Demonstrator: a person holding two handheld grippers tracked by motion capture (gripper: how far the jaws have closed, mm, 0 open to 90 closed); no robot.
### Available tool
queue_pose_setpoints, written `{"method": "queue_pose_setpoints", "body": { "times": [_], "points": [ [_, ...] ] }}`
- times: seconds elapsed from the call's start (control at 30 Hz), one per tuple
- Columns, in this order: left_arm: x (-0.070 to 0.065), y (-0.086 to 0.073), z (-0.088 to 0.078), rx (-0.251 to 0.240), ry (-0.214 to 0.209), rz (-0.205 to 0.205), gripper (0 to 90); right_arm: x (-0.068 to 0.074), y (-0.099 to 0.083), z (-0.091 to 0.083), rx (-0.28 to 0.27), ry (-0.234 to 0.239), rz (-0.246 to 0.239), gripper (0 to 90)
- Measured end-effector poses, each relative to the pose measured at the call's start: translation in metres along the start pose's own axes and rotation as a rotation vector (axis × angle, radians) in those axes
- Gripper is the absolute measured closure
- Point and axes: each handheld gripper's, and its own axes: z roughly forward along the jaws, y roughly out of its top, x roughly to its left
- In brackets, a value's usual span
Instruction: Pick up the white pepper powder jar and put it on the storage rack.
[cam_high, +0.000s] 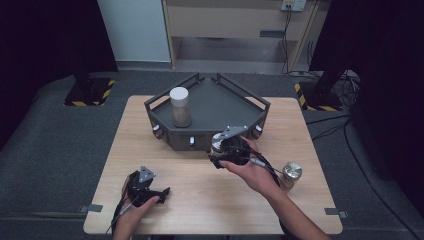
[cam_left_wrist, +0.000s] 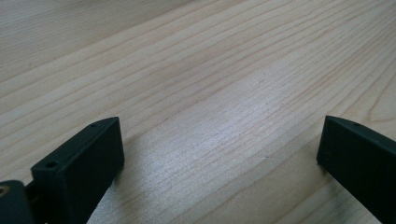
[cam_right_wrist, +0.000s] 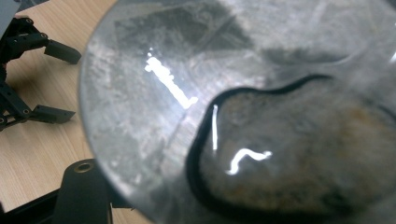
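My right gripper (cam_high: 220, 150) hovers just before the front wall of the dark tray (cam_high: 176, 136), shut on a silvery metal can (cam_high: 218, 142). In the right gripper view the can's shiny end (cam_right_wrist: 243, 116) looms very close, with one black finger (cam_right_wrist: 84, 191) at its lower left edge. My left gripper (cam_high: 161, 192) rests low over the table's near left part. Its jaws stand wide open (cam_left_wrist: 219, 144) with only bare wood between them. It also appears at the left of the right gripper view as the left gripper (cam_right_wrist: 70, 84), jaws apart.
A clear jar with a white lid (cam_high: 180, 106) stands upright inside the tray, at its left. Another metal can (cam_high: 291, 174) sits on the wooden table (cam_high: 200, 200) at the right, beside my right forearm. The tray has raised rails around it.
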Motion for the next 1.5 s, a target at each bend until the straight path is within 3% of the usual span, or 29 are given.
{"method": "queue_pose_setpoints", "body": {
  "times": [0.6,1.5],
  "points": [
    [0.000,0.000,0.000,0.000,0.000,0.000,0.0,-0.010,0.019,-0.015,-0.004,-0.016,0.001,30.9],
    [0.001,0.000,0.001,-0.001,-0.005,0.001,0.0,-0.026,0.052,-0.014,-0.012,-0.024,0.024,30.9]
  ]
}}
